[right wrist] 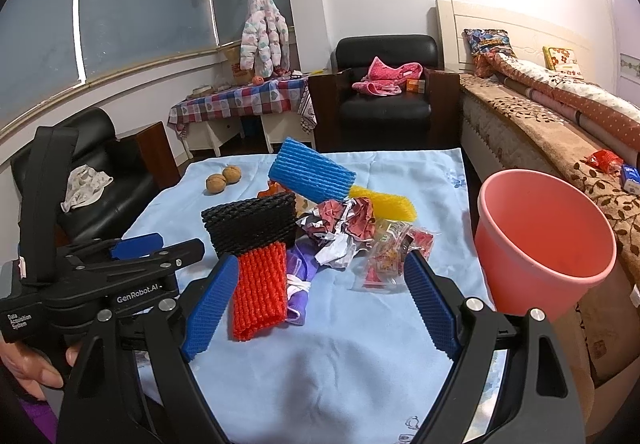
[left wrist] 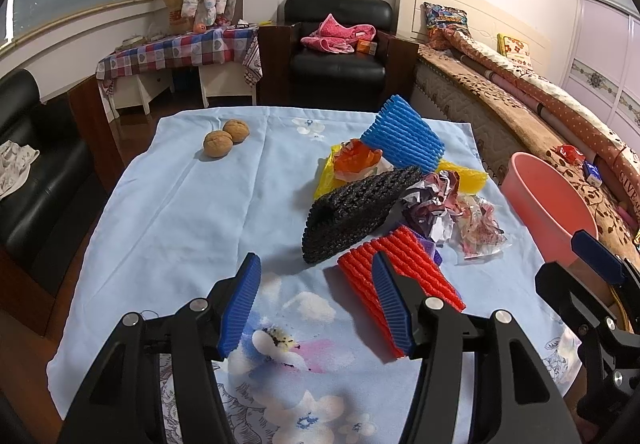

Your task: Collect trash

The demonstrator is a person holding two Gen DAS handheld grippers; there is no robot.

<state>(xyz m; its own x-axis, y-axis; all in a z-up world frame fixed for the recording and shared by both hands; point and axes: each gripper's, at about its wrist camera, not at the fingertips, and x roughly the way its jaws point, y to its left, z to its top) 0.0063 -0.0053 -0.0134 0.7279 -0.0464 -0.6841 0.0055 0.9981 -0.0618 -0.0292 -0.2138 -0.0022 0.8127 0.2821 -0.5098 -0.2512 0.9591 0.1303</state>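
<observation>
Left wrist view: the left gripper was found with its jaws spread wide and nothing between them, above the pale blue floral cloth. The trash pile was recorded at about one o'clock from it: a red ribbed foam sleeve nearest, partly hidden behind the right-hand pad; a black foam net beyond it; crumpled printed paper; a clear printed wrapper; a yellow foam piece; and a blue ribbed foam sleeve propped on top at the far side. Two walnuts were noted at eleven o'clock, well apart from the pile. A pink bin was seen at three o'clock, past the cloth's edge.

Right wrist view: the right gripper was likewise seen wide apart and empty. The red sleeve lay just beside its left pad, the wrapper near its right pad. The bin stood at two o'clock; its visible interior appeared empty.
</observation>
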